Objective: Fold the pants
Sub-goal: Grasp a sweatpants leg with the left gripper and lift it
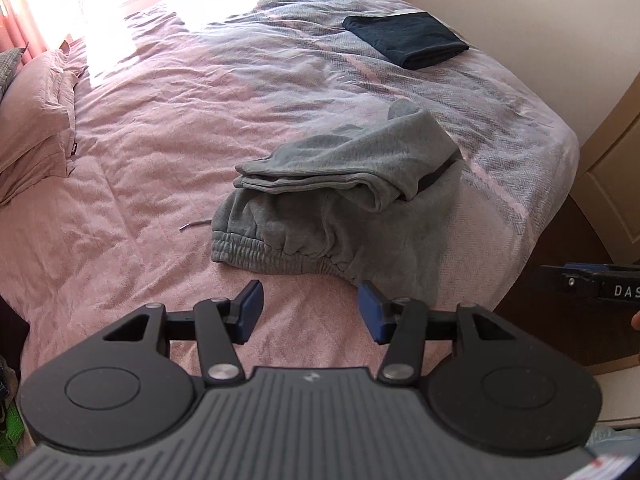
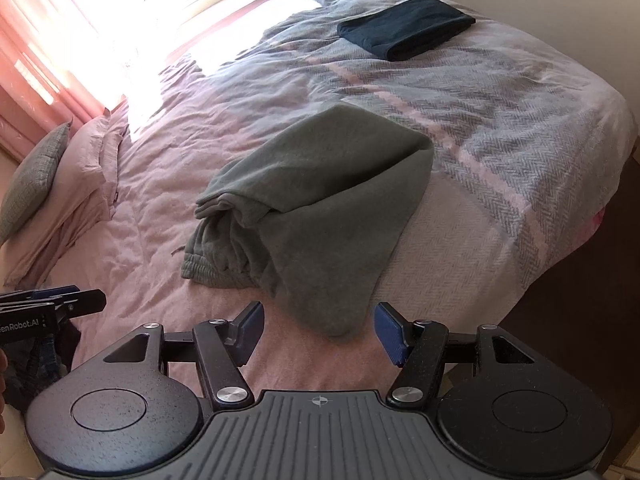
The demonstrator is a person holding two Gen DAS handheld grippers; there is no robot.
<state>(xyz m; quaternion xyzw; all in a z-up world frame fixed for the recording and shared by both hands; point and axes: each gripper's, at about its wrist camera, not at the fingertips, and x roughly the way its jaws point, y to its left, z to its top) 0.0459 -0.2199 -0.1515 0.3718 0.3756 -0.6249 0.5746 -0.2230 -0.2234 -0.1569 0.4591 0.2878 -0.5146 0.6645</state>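
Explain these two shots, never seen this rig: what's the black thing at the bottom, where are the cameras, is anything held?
Each picture comes from a fisheye camera on a hand-held two-finger gripper, looking along its fingers. A person carries one per hand. The left gripper and right gripper both stand open, holding nothing. Ahead on the bed lie roughly folded grey sweatpants, and further back a folded dark towel. Pillows sit at the left. Each view catches the other gripper at its edge.

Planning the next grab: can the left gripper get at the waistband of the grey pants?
Probably yes. The left gripper is open and empty, and the pants lie just ahead with the waistband on the near edge; only bare bedspread lies between.
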